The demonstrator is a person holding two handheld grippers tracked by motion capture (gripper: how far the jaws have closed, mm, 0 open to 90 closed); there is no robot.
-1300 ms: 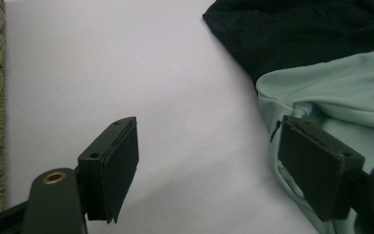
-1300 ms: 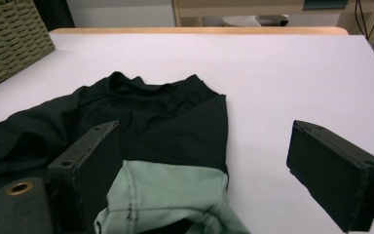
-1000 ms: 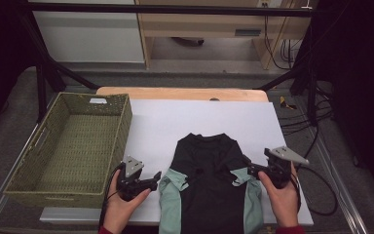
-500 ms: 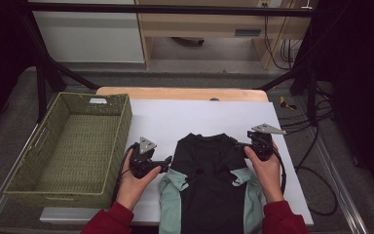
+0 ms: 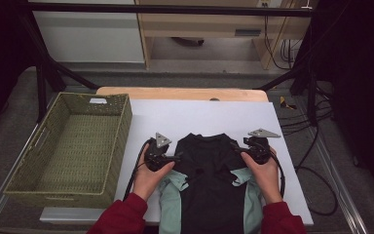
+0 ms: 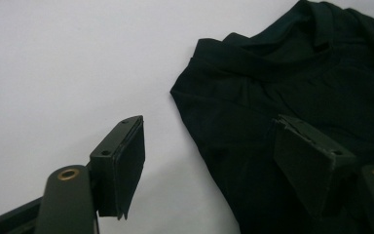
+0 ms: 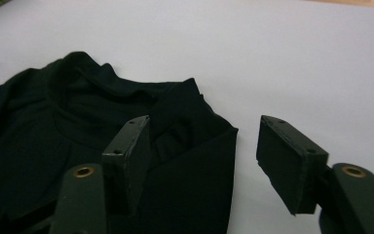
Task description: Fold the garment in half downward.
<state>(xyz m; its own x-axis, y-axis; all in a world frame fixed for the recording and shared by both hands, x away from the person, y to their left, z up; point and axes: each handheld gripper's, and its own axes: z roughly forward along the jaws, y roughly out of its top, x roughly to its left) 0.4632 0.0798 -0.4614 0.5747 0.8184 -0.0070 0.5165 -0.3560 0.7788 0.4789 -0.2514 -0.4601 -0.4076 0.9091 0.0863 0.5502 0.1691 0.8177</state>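
Wicker basket [image 5: 68, 151] stands at the left of the white bench [image 5: 199, 117], well apart from the work. Just right of it, the left hand-held gripper [image 5: 175, 158] sits at the left shoulder of a black shirt [image 5: 214, 170] lying flat near the front edge of the bench. In the left gripper view its jaws stand apart and have just been closing a little: one pad [image 6: 126, 165] hangs over bare bench, the other over the black cloth [image 6: 292, 97], with the shirt's edge between them and neither pad pressing on it. The shirt's pale green sleeves [image 5: 173, 195] lie folded along its sides. At the right shoulder the right hand-held gripper [image 5: 237, 146] is likewise open, its jaws just narrowed, straddling the shoulder corner [image 7: 209, 146] without gripping it.
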